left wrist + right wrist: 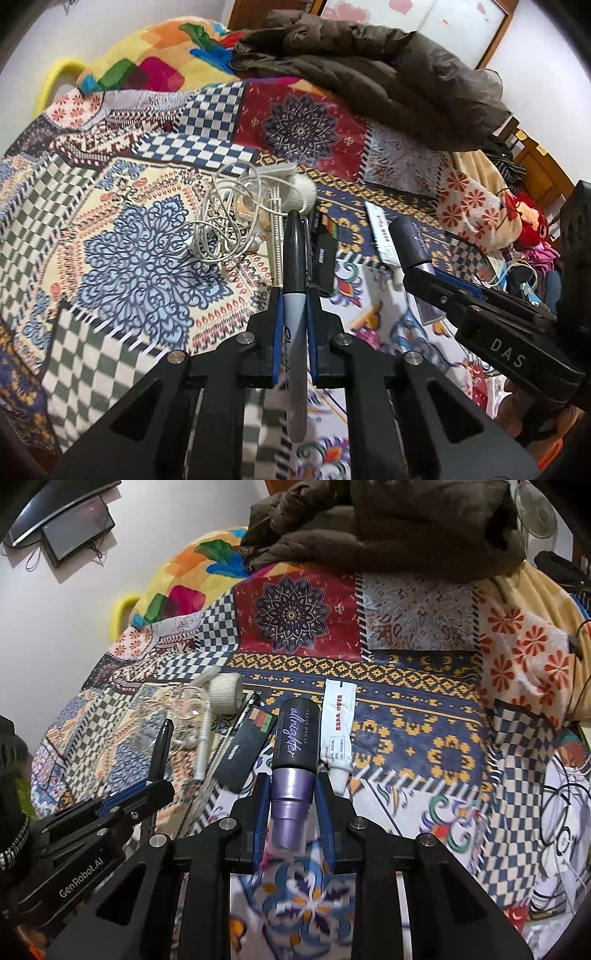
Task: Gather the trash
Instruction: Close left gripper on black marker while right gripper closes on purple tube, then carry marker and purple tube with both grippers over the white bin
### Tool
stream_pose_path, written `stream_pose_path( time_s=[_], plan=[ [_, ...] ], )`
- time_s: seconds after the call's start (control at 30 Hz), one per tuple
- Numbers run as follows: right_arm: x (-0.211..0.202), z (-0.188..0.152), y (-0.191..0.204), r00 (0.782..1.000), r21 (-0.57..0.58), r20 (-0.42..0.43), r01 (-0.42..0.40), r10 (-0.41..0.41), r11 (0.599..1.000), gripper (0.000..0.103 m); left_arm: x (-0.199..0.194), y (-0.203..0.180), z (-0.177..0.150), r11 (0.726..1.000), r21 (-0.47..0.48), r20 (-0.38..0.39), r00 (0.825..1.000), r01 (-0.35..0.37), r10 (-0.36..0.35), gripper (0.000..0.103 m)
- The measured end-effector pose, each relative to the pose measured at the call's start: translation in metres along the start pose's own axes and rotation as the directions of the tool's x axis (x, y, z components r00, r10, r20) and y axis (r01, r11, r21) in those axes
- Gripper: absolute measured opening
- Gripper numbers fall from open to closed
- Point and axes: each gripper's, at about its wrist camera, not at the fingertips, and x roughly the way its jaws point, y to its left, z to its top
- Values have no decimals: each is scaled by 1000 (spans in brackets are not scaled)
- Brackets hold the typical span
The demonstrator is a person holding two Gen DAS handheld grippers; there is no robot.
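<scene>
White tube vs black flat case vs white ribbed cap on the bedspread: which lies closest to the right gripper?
The white tube with red print: its nozzle end lies beside the right gripper; the black flat case and white ribbed cap are further left.

"Sharpie" runs in script along the grey marker (294, 332). The black-and-purple bottle (295, 744) reads "URBAN DECAY" over "allnighter". White letters "DAS" sit on the right gripper (415, 254) body; "GenRobot.AI" shows on the left gripper (160, 771). Red print on the white tube (338, 723) is too blurred to read.
</scene>
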Motion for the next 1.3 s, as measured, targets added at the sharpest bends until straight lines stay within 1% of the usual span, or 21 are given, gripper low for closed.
stream_pose_path(
  time_s=[0.13,0.33,0.53,0.6,0.73,0.93,1.13,1.3],
  plan=[
    [-25,-4,5,1000,-11,24,0,0,1000,22,-28,-6,-3,1000,10,24,1000,-2,2,10],
    [-69,-12,21,998,-37,65,8,-5,999,22,-84,-14,-7,999,28,80,997,-17,15,10],
    [-121,-23,47,992,-79,123,-1,11,997,22,-149,-17,-19,998,39,142,989,-50,44,10],
    [-139,-27,59,989,-100,143,-7,21,995,22,-173,-14,-26,997,32,169,983,-72,65,10],
    [-166,-37,84,984,-141,172,-21,46,990,22,-222,-2,-45,994,13,210,972,-111,106,10],
    [-200,-64,125,976,-211,194,-56,98,976,22,-283,25,-79,985,-24,246,954,-172,172,10],
    [-216,-93,168,970,-279,189,-95,152,956,22,-336,58,-116,972,-87,269,935,-217,233,10],
    [-220,-120,204,963,-334,166,-145,210,931,22,-375,91,-150,954,-151,271,917,-258,291,10]
  ],
)
